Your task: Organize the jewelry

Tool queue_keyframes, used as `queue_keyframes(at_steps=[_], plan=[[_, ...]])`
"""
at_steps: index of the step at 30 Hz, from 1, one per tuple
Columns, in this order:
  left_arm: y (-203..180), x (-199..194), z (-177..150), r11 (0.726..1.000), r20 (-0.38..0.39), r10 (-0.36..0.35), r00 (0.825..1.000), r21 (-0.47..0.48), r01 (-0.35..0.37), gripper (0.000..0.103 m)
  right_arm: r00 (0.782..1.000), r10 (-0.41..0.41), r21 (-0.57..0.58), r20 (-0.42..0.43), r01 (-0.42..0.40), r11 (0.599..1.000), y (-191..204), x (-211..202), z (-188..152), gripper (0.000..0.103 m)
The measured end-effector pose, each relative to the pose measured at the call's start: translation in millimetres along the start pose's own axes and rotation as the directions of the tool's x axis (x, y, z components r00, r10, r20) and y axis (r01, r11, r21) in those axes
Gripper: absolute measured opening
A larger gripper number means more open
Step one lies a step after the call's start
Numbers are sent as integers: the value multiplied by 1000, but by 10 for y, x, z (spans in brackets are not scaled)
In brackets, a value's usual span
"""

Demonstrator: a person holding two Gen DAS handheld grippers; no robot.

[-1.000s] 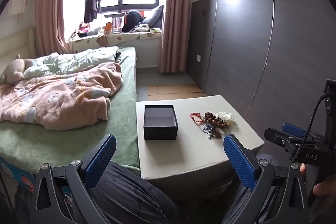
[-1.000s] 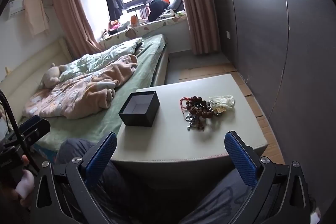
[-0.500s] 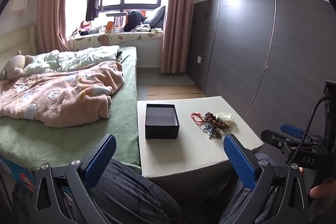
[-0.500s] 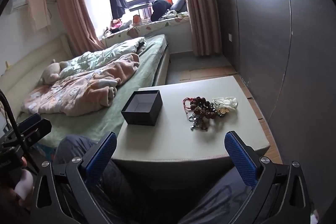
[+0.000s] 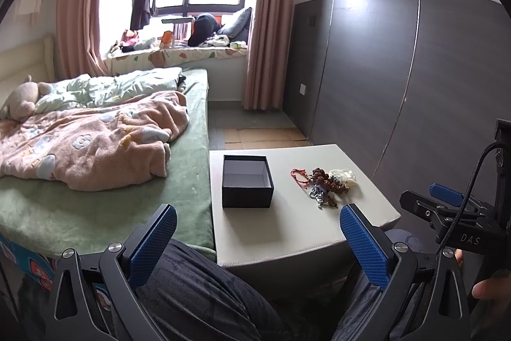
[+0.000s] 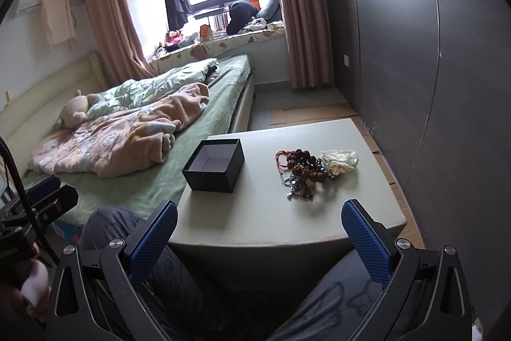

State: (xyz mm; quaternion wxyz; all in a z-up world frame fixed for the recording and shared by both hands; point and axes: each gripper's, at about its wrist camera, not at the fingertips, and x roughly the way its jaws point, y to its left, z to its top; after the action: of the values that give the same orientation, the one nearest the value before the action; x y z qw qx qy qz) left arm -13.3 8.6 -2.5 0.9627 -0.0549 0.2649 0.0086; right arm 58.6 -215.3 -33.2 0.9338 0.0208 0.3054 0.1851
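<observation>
Both wrist views look forward from low over the lap, well back. Left sits nearer the bed (image 5: 105, 206). Shared: worktop (image 5: 287, 232), window.

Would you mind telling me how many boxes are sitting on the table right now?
1. The open black box stands on the table toward the bed side, left of the jewelry pile, apart from it. None appears hidden.

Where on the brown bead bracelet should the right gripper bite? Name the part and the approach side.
Probably the near arc of the brown bead bracelet, from above. It lies flat on the table, tangled among the pile, so a top-down pinch across one strand of beads looks safest. The right gripper is open and nearer to it than to the box. How tangled it is cannot be told.
</observation>
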Motion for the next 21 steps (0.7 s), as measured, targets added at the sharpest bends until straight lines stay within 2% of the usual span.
queue_keyframes(at_steps=[21], plan=[[13,-10,-20,1000,0,-12,1000,-14,12,102,1000,-10,-15,12,10,1000,72,-84,59,103]])
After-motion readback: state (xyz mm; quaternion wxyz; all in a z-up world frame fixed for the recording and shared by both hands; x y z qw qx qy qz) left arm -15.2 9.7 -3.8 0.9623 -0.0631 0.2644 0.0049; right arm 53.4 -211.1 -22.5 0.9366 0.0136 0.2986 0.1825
